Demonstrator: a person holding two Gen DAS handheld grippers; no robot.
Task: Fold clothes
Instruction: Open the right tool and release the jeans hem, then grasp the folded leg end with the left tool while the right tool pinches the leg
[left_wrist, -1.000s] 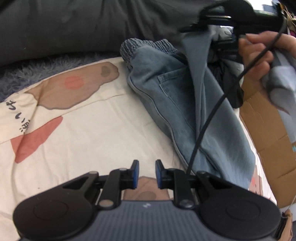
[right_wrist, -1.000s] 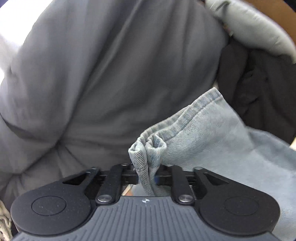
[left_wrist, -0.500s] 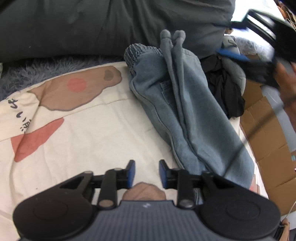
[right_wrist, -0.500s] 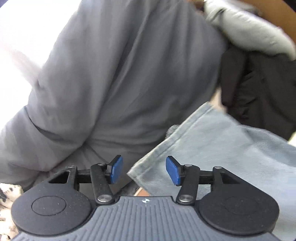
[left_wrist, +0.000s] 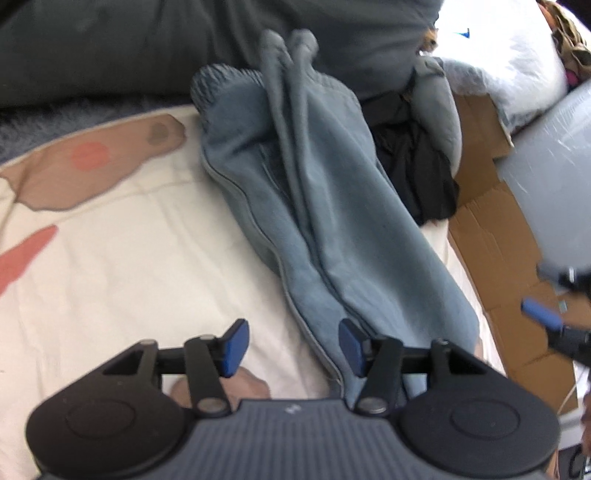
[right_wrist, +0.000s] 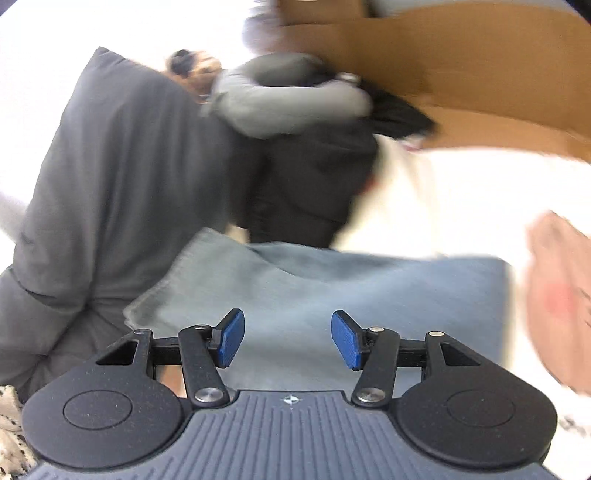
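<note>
Lying folded lengthwise, soft denim jeans (left_wrist: 325, 221) (elastic waistband); both hand-held grippers agape, empty.

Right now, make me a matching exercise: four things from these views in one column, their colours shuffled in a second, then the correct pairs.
Things:
1. jeans
2. sheet
3. cardboard
4. left gripper pads

Colours:
A. brown
B. bright blue
C. faded blue-grey
D. cream with pink and tan patches

Pairs: 1-C, 2-D, 3-A, 4-B
</note>
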